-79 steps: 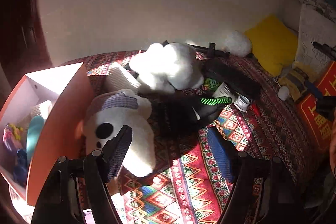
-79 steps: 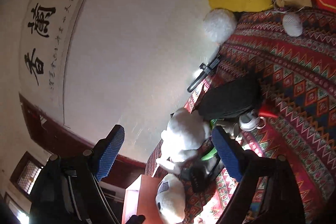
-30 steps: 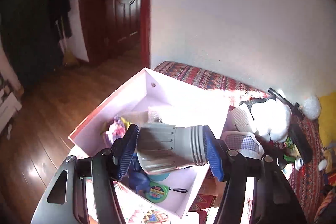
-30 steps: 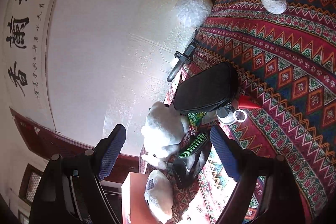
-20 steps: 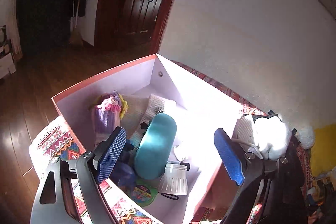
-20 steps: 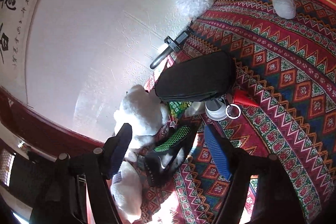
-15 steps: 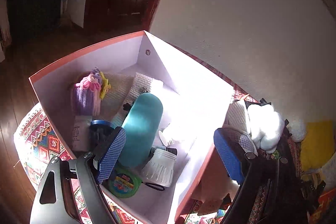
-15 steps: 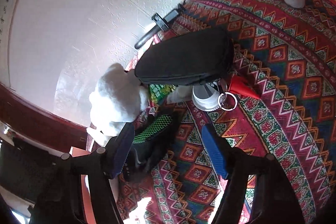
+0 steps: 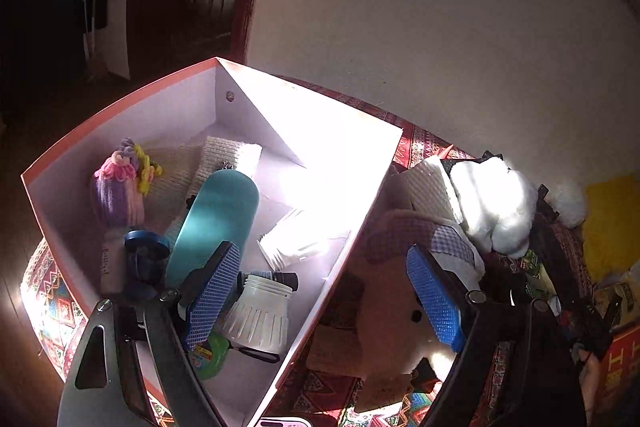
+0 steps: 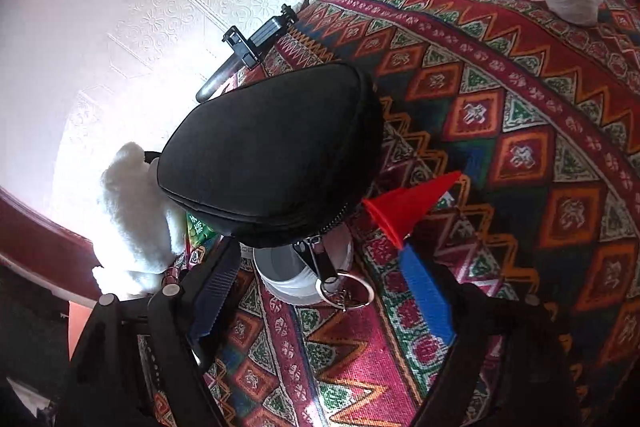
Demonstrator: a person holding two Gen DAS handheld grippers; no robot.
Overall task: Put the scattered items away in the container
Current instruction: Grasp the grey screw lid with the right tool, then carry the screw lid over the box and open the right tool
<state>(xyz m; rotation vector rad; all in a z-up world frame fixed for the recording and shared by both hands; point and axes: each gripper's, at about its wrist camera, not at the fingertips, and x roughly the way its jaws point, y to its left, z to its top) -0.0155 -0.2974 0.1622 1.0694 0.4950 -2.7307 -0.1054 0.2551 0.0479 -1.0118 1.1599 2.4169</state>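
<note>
A black pouch [image 10: 272, 151] hides most of the white cup [image 10: 296, 279]. The tape measure [image 9: 208, 351] sits half behind the left gripper's finger [image 9: 210, 295].

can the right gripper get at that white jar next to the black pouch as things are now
Probably yes, with care. The right gripper is opening with the white jar between its pads, untouched. The black pouch overhangs the jar's top, and its zipper pull dangles across it.

Left wrist above box [image 9: 120, 115], right wrist close over pouch [image 10: 272, 151]
</note>
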